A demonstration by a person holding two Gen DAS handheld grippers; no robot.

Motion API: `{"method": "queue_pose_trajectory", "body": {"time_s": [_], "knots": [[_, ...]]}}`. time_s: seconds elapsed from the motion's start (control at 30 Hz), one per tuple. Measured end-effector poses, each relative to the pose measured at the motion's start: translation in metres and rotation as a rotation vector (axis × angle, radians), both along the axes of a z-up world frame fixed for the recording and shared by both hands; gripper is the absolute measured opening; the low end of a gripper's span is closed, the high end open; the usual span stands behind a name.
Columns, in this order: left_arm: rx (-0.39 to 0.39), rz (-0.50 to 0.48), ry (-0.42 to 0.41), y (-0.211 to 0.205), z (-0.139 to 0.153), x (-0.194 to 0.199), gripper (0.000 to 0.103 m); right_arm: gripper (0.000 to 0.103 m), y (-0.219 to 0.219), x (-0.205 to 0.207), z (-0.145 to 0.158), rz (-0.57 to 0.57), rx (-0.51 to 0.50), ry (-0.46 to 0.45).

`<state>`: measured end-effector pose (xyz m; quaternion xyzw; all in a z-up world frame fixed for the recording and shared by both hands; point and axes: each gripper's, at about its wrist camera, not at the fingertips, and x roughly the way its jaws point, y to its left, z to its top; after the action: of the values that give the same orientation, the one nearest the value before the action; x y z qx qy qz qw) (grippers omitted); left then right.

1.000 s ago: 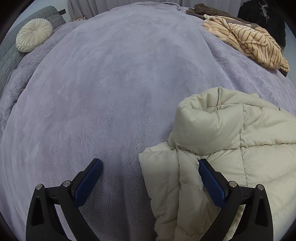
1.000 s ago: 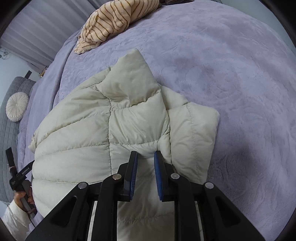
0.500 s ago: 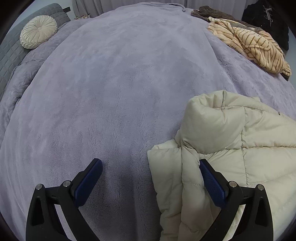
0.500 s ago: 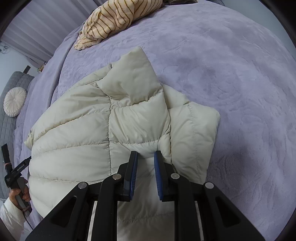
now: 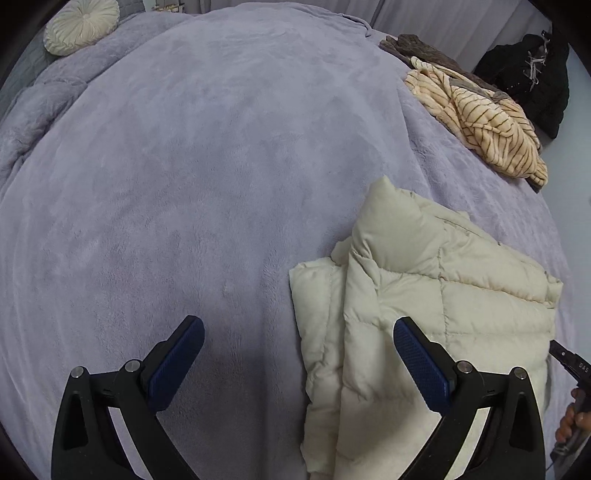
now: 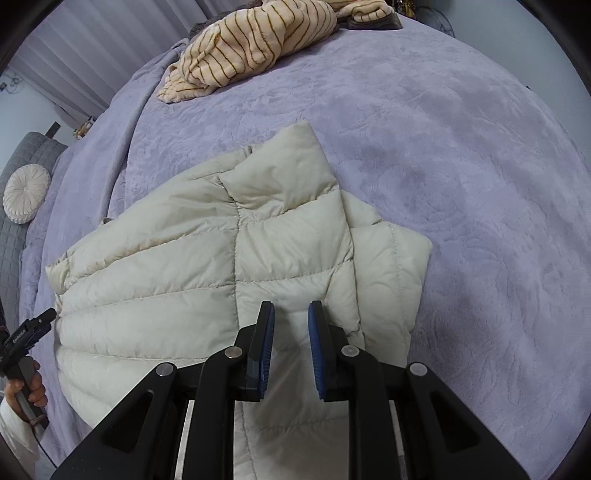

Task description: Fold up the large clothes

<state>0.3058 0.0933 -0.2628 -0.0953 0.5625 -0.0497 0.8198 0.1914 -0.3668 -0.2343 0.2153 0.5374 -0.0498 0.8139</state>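
A cream quilted puffer jacket [image 5: 424, 295] lies folded on the lavender plush bedspread [image 5: 203, 166]. In the left wrist view it lies to the lower right. My left gripper [image 5: 295, 354] is wide open and empty, with its right finger over the jacket's edge. In the right wrist view the jacket [image 6: 221, 266] fills the centre. My right gripper [image 6: 291, 332] hovers over the jacket's near part with a narrow gap between its blue pads and nothing held.
A cream striped fleece garment [image 5: 480, 122] lies at the far side, also in the right wrist view [image 6: 251, 48]. A black garment [image 5: 528, 74] lies beyond it. A round cream cushion [image 5: 81, 26] rests by the grey headboard [image 6: 18, 192].
The left gripper has pulled back and swung, so the jacket sits lower and further right in its view. The right gripper has held nearly still above the jacket, its jaws unchanged.
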Motion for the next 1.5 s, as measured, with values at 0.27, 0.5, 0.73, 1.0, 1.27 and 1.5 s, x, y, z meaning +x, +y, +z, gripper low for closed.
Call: {"method": "queue_pose_trajectory", "body": {"time_s": [0.27, 0.5, 0.73, 1.0, 1.27, 1.5], "knots": [[0.020, -0.015, 0.004, -0.003, 0.005, -0.022, 0.103, 0.026, 0.026, -0.010, 0.037, 0.024, 0.028, -0.044], [0.047, -0.017, 0.014, -0.004, 0.008, -0.035, 0.103, 0.048, 0.063, -0.018, 0.043, 0.066, 0.047, -0.018], [0.036, -0.019, -0.006, 0.002, 0.007, -0.043, 0.103, 0.085, 0.094, -0.026, 0.040, 0.085, 0.037, 0.002], [-0.088, 0.004, 0.036, 0.031, 0.000, -0.045, 0.103, 0.085, 0.128, -0.023, 0.053, 0.148, -0.021, -0.011], [-0.269, -0.062, 0.061, 0.039, -0.017, -0.035, 0.103, 0.082, 0.171, 0.004, 0.061, 0.256, -0.025, -0.035], [-0.490, -0.143, 0.115, 0.019, -0.038, -0.020, 0.103, 0.029, 0.175, 0.029, 0.000, 0.239, 0.063, 0.084]]}}
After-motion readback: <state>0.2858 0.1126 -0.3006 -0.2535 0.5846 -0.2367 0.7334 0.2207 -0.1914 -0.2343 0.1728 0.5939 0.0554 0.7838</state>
